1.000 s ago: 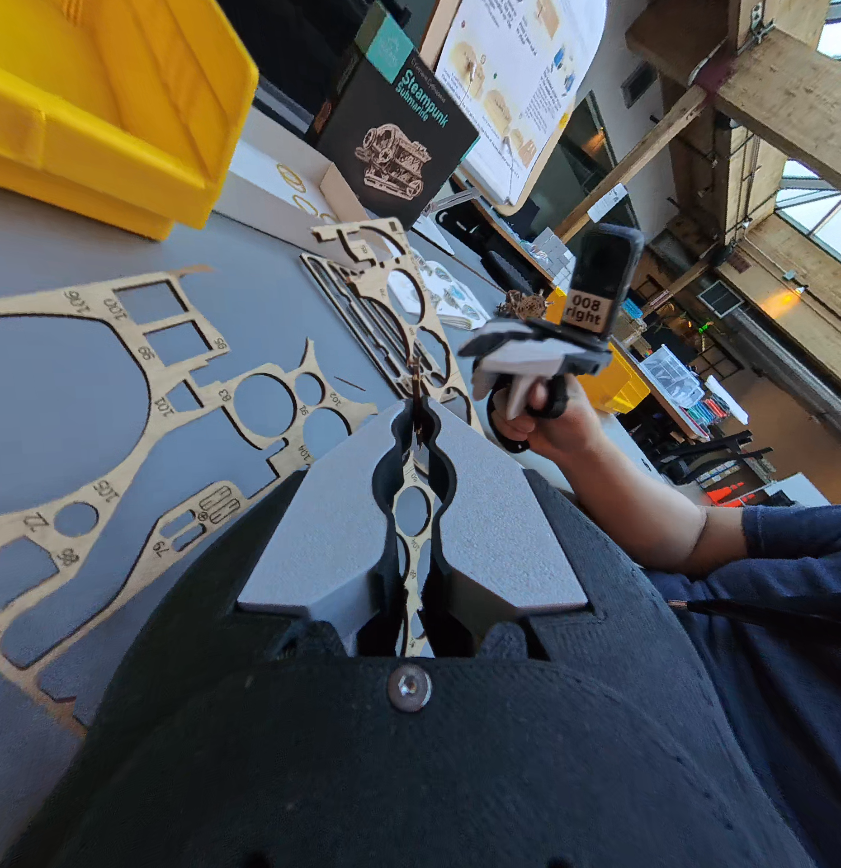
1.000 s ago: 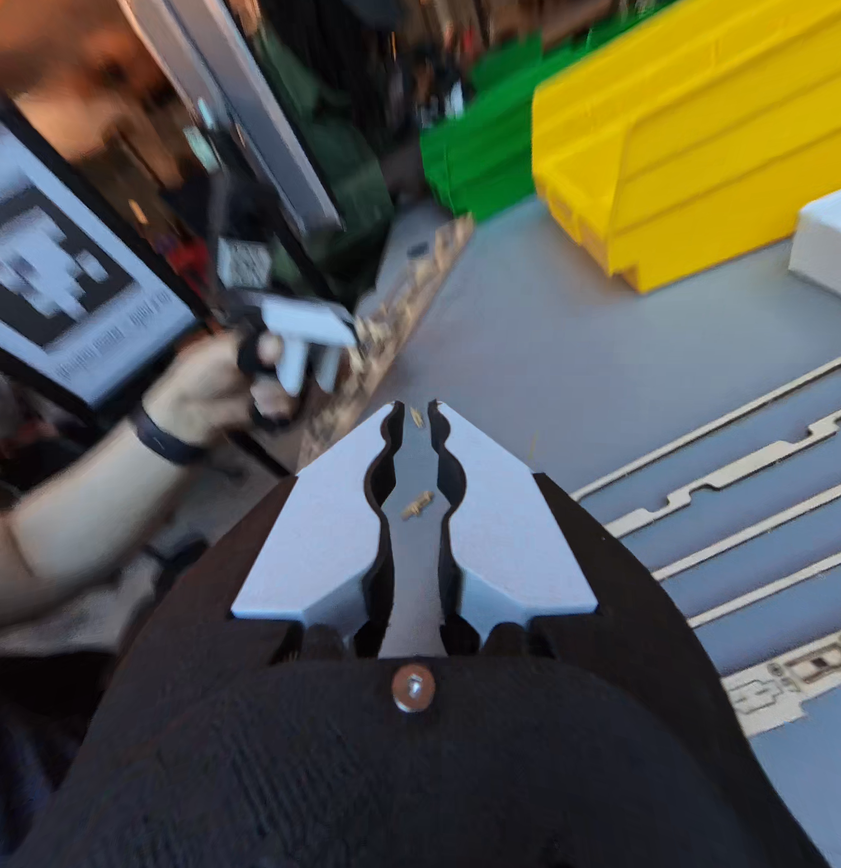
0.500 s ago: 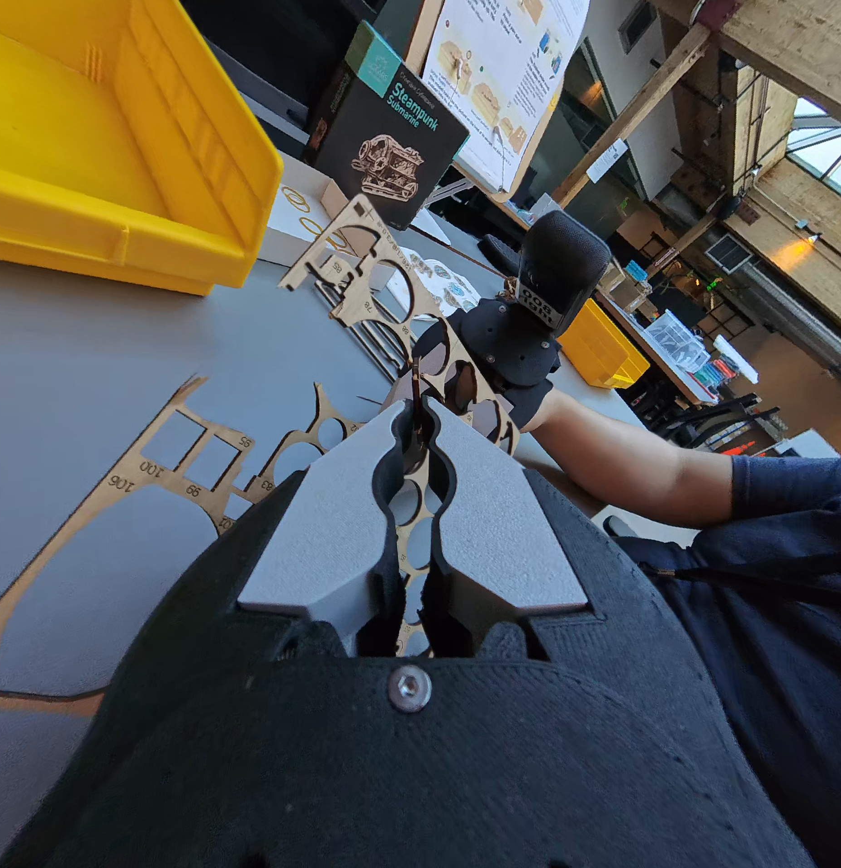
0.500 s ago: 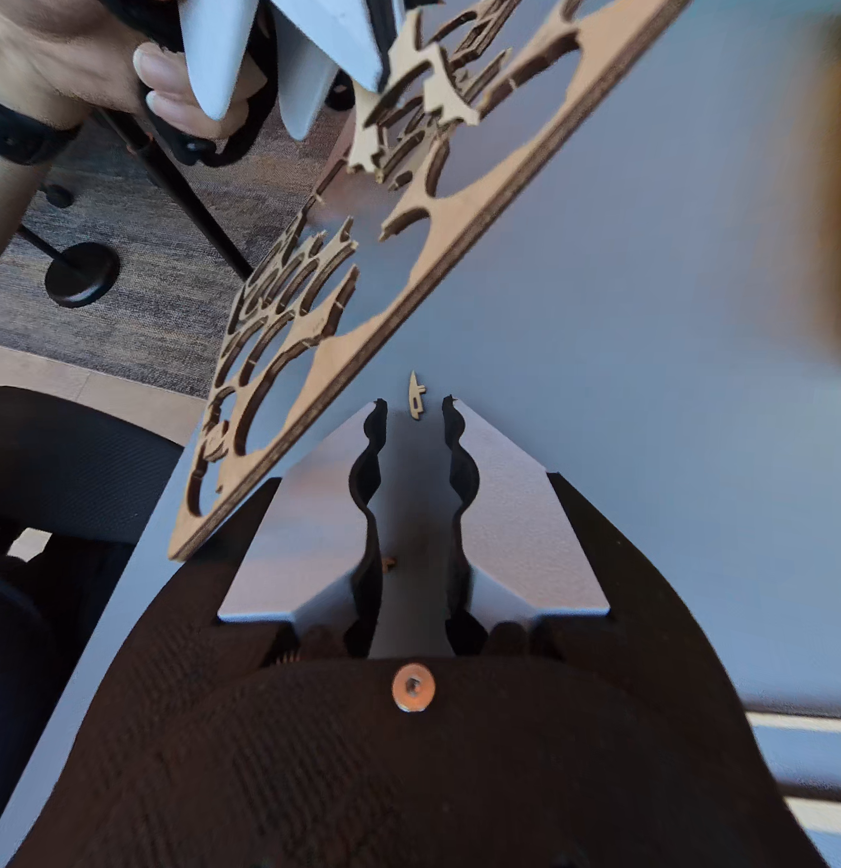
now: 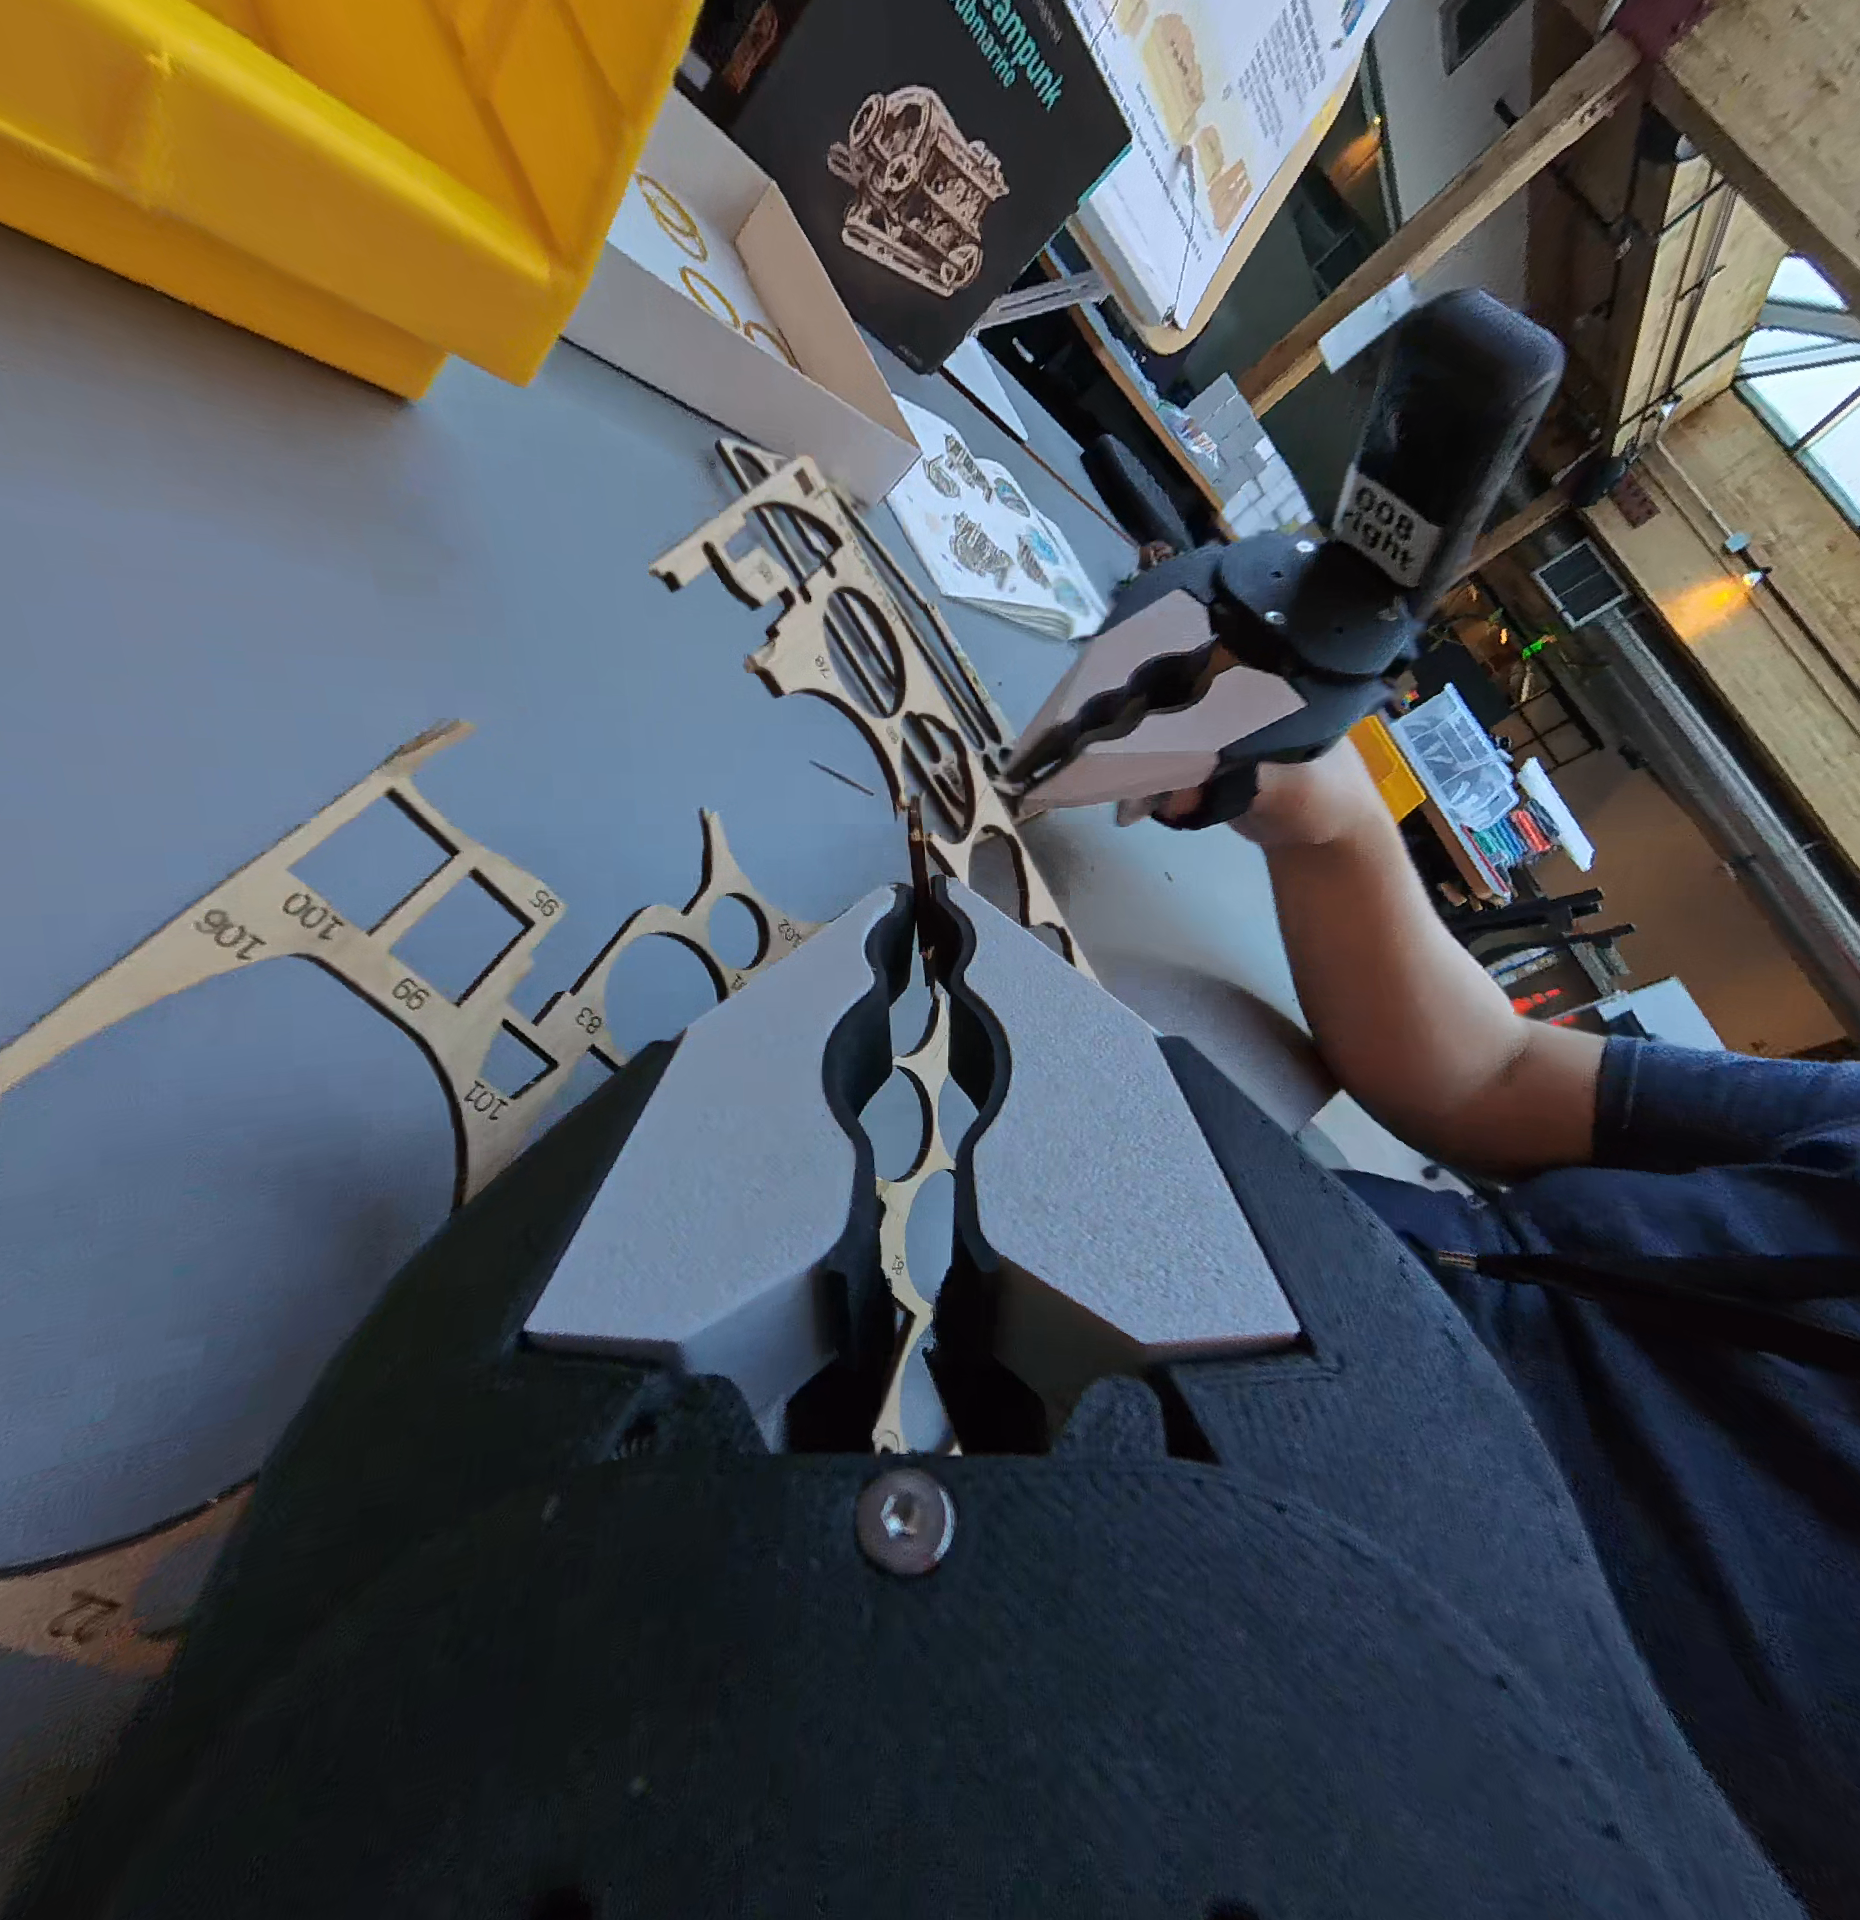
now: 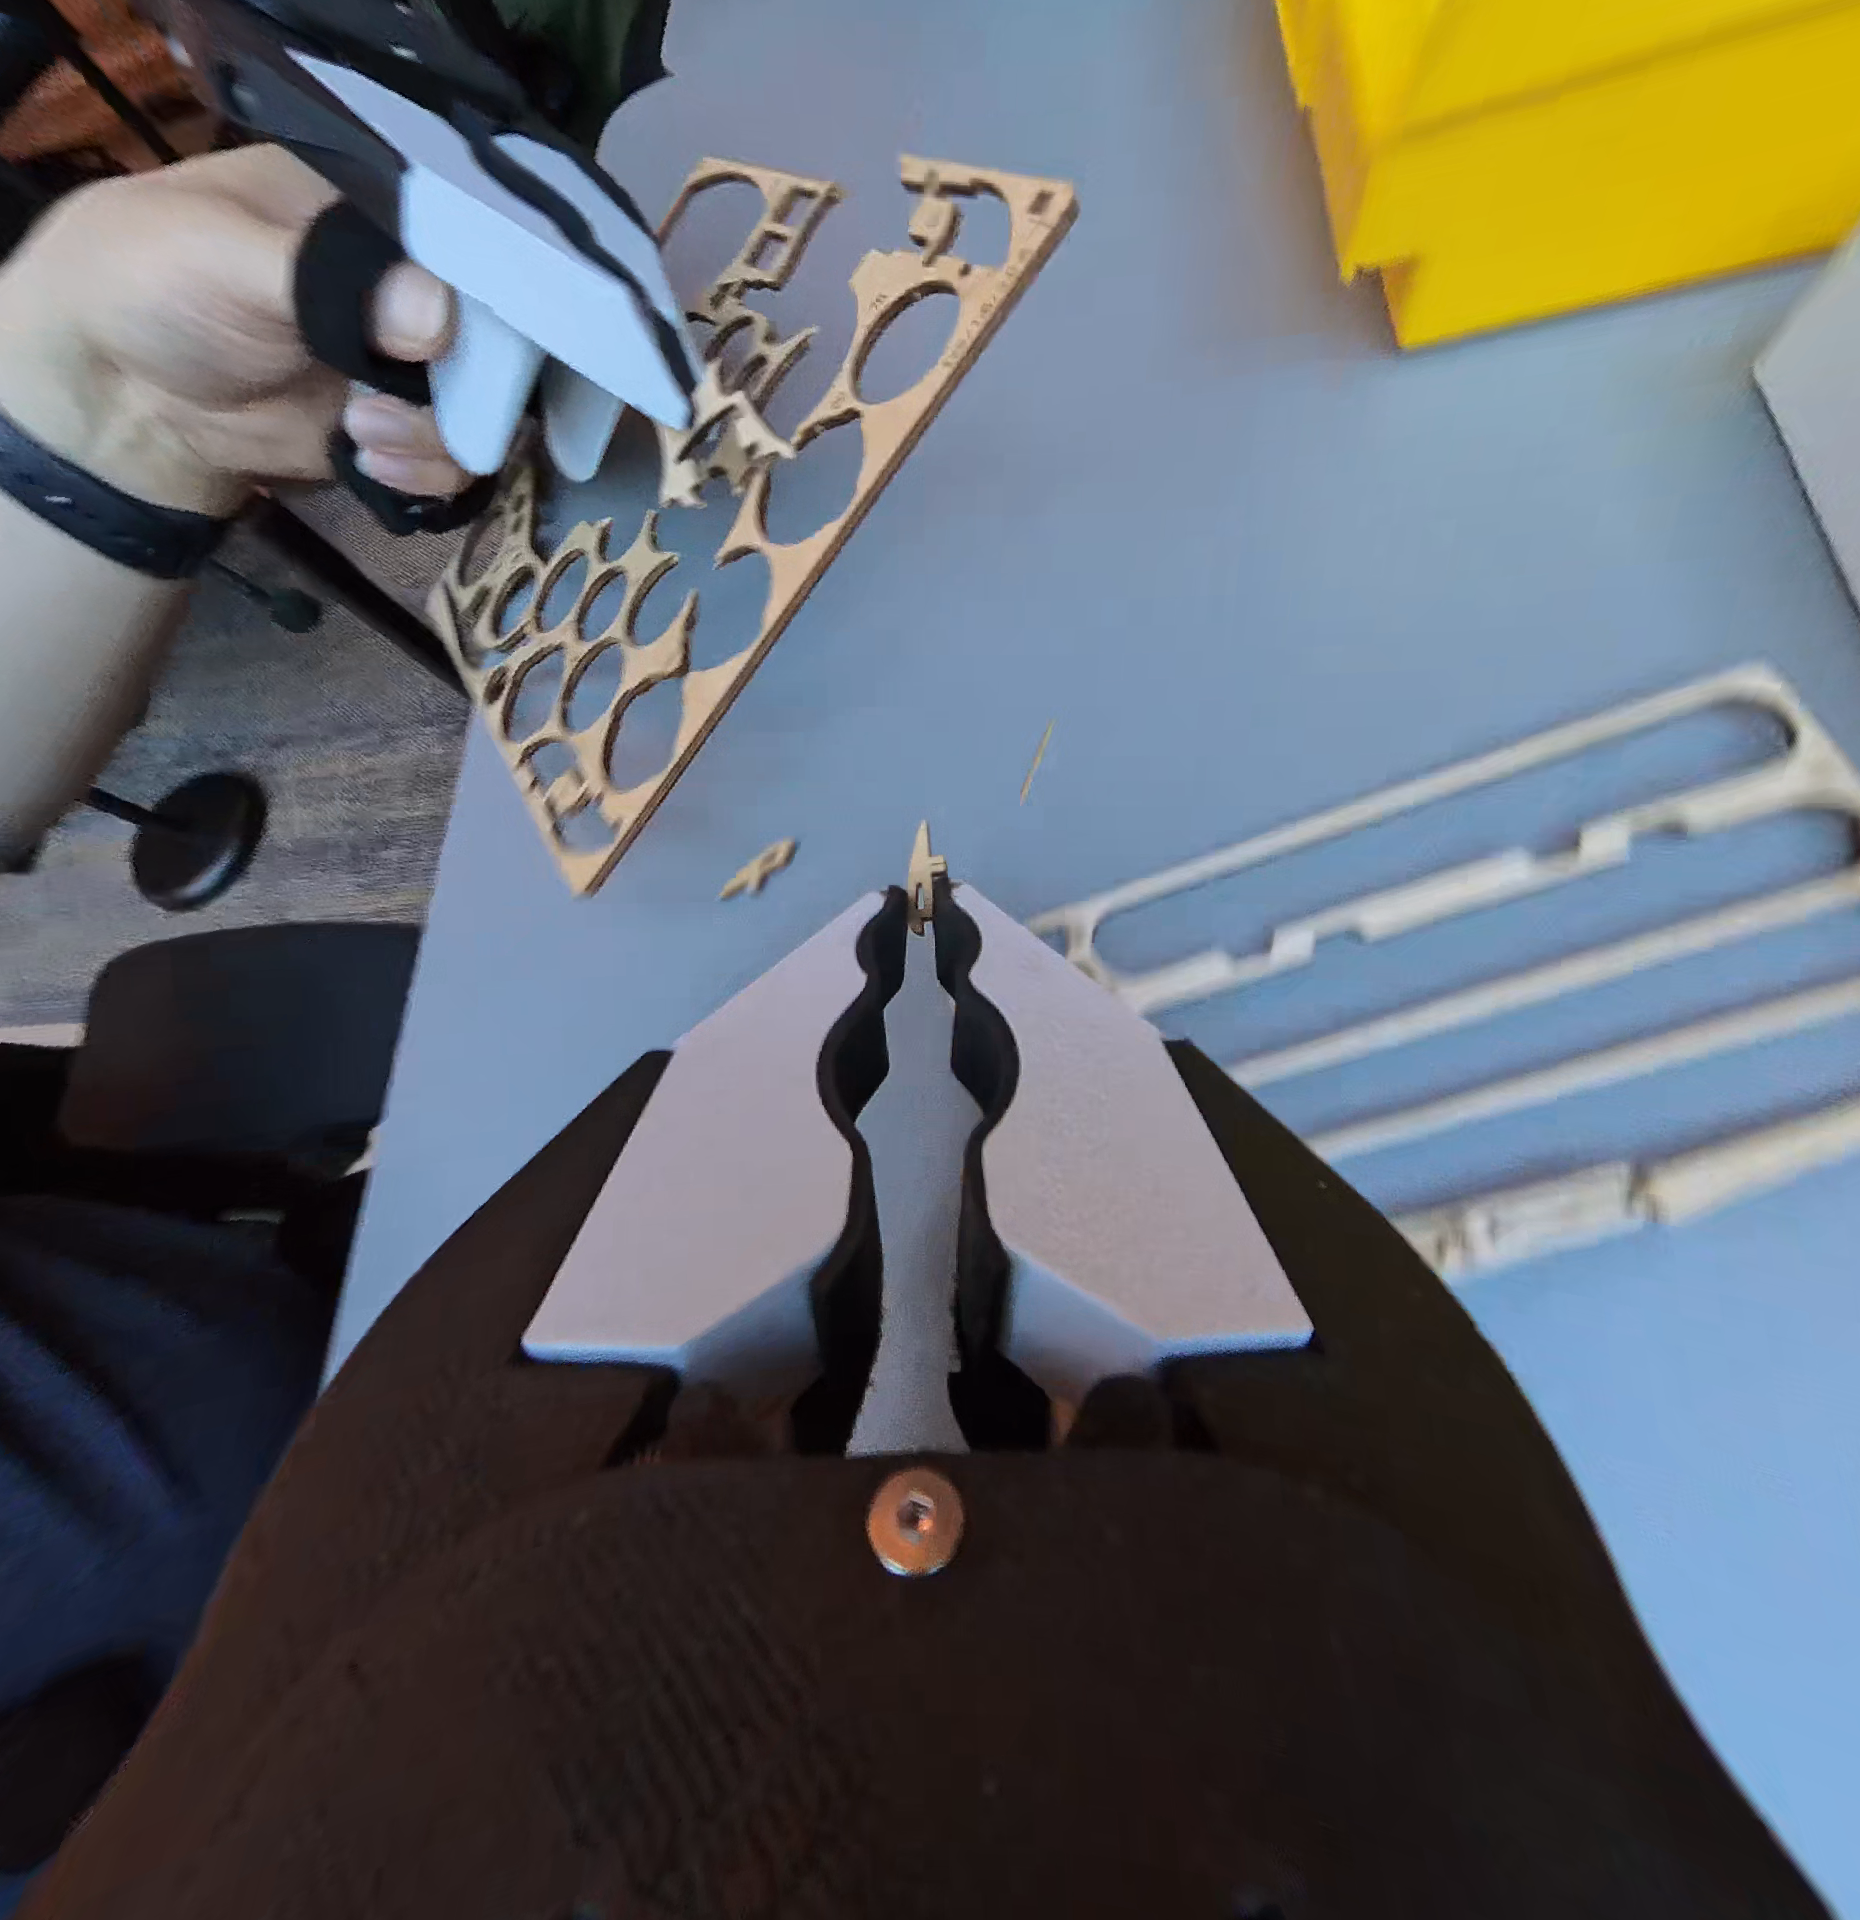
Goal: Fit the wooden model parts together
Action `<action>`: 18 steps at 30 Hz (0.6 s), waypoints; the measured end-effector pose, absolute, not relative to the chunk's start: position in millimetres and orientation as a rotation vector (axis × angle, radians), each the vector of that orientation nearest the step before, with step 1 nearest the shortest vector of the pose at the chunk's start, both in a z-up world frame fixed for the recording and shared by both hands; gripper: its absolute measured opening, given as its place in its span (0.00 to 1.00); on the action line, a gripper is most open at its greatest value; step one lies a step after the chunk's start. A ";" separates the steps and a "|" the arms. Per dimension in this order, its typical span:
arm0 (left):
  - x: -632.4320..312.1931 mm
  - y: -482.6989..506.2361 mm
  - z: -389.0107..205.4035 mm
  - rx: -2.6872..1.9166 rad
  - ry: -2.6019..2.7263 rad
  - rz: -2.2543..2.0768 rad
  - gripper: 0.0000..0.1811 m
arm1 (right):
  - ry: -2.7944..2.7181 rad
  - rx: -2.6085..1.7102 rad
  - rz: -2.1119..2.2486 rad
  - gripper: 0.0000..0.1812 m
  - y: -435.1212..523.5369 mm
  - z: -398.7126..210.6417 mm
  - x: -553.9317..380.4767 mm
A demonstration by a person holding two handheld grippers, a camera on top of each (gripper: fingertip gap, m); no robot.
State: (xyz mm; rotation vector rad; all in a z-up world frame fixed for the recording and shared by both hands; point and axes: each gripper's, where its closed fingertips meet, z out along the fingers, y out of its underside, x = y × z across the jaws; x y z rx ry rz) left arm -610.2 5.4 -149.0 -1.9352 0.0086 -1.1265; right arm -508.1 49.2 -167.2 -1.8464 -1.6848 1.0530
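My left gripper is shut on a thin wooden sheet with round cut-outs, held edge-on between the fingertips. In the right wrist view this sheet hangs over the grey table's left edge, with the left gripper clamped on its upper part. My right gripper is shut on a small pointed wooden part just above the table. In the left wrist view the right gripper sits close to the sheet's right edge. A second small wooden part lies on the table beside the sheet.
A large numbered scrap sheet lies to the left and a sheet with long slots to the right. A yellow bin, a white box, a black kit box and a booklet stand behind. A thin sliver lies on the table. Across from one pair of fingers to the other is roughly 12 cm.
My right gripper has closed on the small wooden part that lay between its open fingers. The left gripper and its sheet have drawn farther from the right gripper's camera.
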 end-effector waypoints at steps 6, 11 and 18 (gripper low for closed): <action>-593.4 10.6 -158.5 -2.007 0.019 -1.174 0.04 | -1.649 -1.994 0.985 0.02 35.4 -183.1 -409.8; -592.3 13.0 -157.4 -2.062 0.054 -1.102 0.15 | -1.632 -2.031 1.013 0.02 29.9 -194.0 -385.8; -635.0 -42.5 -148.4 -2.144 -0.071 -0.631 0.18 | -1.806 -1.671 0.978 0.14 29.0 -143.0 -442.4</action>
